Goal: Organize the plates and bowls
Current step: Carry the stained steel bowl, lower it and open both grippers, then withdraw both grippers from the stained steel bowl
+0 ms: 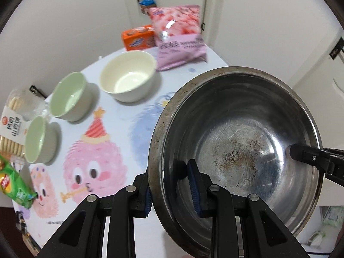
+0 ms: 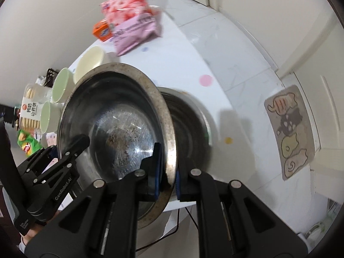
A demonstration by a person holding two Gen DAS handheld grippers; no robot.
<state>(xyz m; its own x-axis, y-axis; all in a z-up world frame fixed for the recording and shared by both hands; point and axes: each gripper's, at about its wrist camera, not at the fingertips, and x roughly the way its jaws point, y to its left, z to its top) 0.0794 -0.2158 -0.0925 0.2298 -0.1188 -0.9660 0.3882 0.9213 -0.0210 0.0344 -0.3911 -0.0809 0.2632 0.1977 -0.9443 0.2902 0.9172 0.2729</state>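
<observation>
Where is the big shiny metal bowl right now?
The steel bowl is lifted above the table, held by its rim between the left gripper and right gripper, over a second steel bowl, right of the cream bowl.

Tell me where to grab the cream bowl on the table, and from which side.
Take the cream bowl by its rim, coming down from above with one finger inside and one outside. It stands upright and empty, so the thin wall is open to pinch. The side away from the green bowl looks best, since that neighbour stands close beside it.
</observation>
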